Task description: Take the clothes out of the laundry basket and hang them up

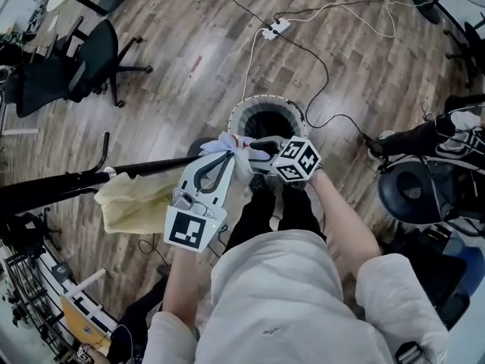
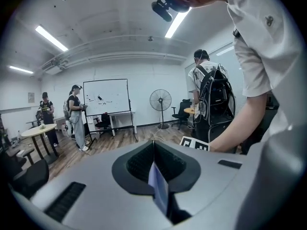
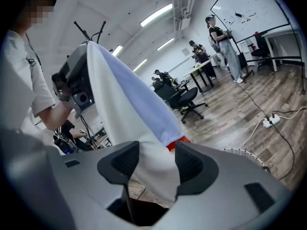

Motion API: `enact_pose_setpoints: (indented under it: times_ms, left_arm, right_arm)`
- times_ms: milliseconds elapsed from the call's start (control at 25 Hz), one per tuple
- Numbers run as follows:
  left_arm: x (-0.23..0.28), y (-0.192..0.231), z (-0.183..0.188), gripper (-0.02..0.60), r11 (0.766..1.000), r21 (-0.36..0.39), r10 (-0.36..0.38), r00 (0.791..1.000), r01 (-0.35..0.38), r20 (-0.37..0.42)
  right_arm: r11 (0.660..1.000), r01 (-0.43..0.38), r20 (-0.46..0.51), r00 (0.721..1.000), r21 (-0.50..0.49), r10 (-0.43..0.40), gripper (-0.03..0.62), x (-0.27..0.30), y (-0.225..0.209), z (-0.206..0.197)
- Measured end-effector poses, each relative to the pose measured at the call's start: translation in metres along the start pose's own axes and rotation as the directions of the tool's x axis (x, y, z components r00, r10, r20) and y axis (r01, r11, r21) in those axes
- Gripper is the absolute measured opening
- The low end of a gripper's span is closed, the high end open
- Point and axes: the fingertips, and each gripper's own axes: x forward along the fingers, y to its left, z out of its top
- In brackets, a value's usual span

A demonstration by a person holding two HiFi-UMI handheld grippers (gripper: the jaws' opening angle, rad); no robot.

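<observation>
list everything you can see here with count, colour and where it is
garment: one, white and pale blue with a red trim, held up over the basket
laundry basket: one, white rim, dark inside, on the wood floor in front of the person
yellow cloth: one, pale yellow, hanging at the rail on the left
rail: one, black, left side
office chair: one, black, upper left
power strip: one, white, on the floor beyond the basket, cables running from it
whiteboard: one, white, by the back wall
fan: one, standing to the right of the whiteboard
people: several, standing in the background
left gripper: one, grey, shut on the garment
right gripper: one, grey, jaws open with the garment hanging between them
</observation>
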Motion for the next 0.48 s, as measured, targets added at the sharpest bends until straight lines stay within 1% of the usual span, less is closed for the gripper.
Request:
enact_pose_setpoints:
  times_ms: [120, 240, 480]
  left_arm:
    - [0.0, 0.0, 0.002, 0.023, 0.999, -0.018, 0.041, 0.999, -0.041, 0.008]
    - [-0.002, -0.006, 0.007, 0.023, 0.996, -0.046, 0.081, 0.997, -0.08, 0.016]
    - [-0.012, -0.007, 0.015, 0.023, 0.982, -0.079, 0.176, 0.984, -0.173, 0.031]
  right_arm:
    - [0.997, -0.076, -0.004, 0.997, -0.029, 0.076, 0.221, 0.0, 0.02, 0.001]
    - [0.989, -0.128, -0.022, 0.992, -0.072, 0.127, 0.219, 0.002, 0.036, 0.002]
    - [0.973, -0.196, -0.034, 0.981, -0.122, 0.193, 0.142, 0.005, 0.053, 0.012]
